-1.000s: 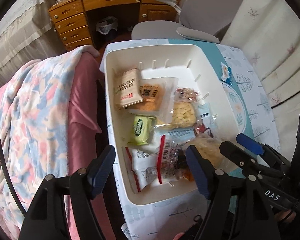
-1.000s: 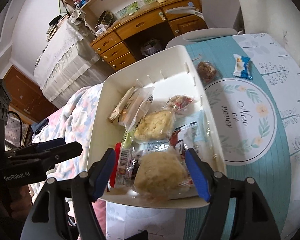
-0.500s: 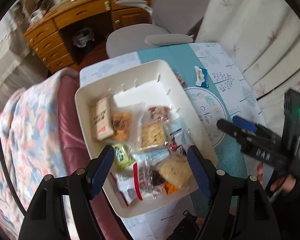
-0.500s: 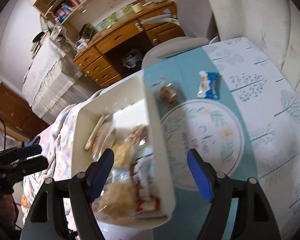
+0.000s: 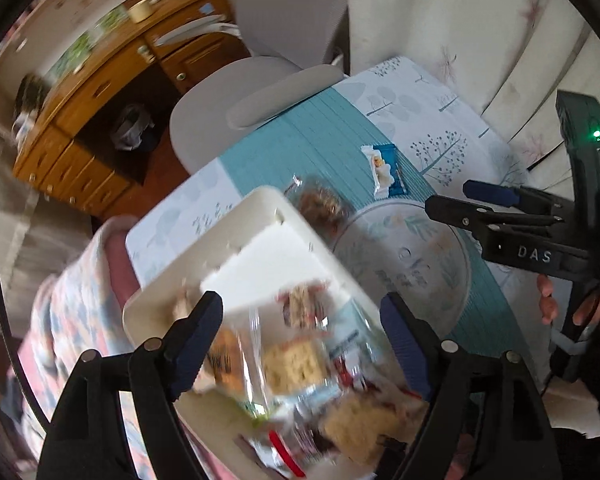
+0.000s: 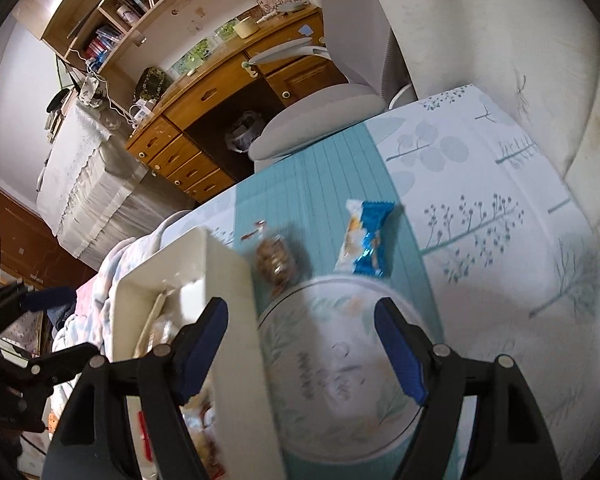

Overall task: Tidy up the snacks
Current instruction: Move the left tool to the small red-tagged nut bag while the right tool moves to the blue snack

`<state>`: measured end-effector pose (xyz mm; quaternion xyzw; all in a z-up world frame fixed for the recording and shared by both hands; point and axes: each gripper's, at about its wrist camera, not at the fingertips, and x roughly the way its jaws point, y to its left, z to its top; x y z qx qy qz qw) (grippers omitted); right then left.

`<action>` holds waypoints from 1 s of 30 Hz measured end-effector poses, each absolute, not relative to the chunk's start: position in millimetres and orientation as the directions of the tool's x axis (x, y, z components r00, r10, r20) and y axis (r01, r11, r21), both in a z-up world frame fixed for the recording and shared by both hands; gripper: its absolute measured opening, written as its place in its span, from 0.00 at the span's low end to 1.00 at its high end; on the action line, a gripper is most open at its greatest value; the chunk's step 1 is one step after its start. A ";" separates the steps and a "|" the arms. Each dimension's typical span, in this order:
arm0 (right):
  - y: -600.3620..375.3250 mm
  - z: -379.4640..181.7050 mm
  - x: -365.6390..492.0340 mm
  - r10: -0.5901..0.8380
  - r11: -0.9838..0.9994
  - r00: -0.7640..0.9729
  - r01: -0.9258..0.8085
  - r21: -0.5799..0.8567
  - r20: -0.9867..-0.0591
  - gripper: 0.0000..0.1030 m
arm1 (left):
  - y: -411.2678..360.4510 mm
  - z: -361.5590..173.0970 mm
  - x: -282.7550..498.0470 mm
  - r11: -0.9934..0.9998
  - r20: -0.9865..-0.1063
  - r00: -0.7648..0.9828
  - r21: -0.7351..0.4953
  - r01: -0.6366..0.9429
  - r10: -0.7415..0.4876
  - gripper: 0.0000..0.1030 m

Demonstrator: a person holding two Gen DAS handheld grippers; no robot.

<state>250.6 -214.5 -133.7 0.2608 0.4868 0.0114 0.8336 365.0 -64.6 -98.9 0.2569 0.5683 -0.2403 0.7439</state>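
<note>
On the table, your empty right tongs (image 6: 300, 344) have swung from the bin (image 6: 228, 304) toward two loose snacks (image 6: 364, 240); left tongs (image 5: 300, 344) are opening, empty.

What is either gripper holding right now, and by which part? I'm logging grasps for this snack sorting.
Nothing is held. The left gripper, jaws opening, hangs empty over the white plastic bin; the right gripper stands open and empty above the tablecloth.

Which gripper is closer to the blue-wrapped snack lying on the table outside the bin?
Right. The right gripper hangs over the round table print just short of the blue-wrapped snack. The left gripper, jaws opening, is over the white bin, farther away.
</note>
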 end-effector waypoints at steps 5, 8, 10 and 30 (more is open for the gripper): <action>-231.1 -155.8 268.4 0.257 0.883 0.507 0.222 0.413 -0.822 0.74 | -102.0 -122.0 388.8 0.694 -0.975 0.218 0.127 0.709 -0.045 0.78; -238.8 -169.2 275.1 0.243 0.895 0.510 0.209 0.393 -0.825 0.74 | -123.4 -136.6 399.1 0.649 -0.978 0.209 0.142 0.748 -0.027 0.78; -241.4 -176.5 278.3 0.242 0.900 0.514 0.198 0.388 -0.823 0.74 | -134.6 -147.0 405.0 0.625 -0.978 0.206 0.152 0.766 -0.015 0.78; -221.0 -226.9 304.9 0.175 0.975 0.570 0.014 0.222 -0.803 0.74 | -176.8 -252.7 448.6 0.555 -0.990 0.043 0.112 0.824 0.135 0.78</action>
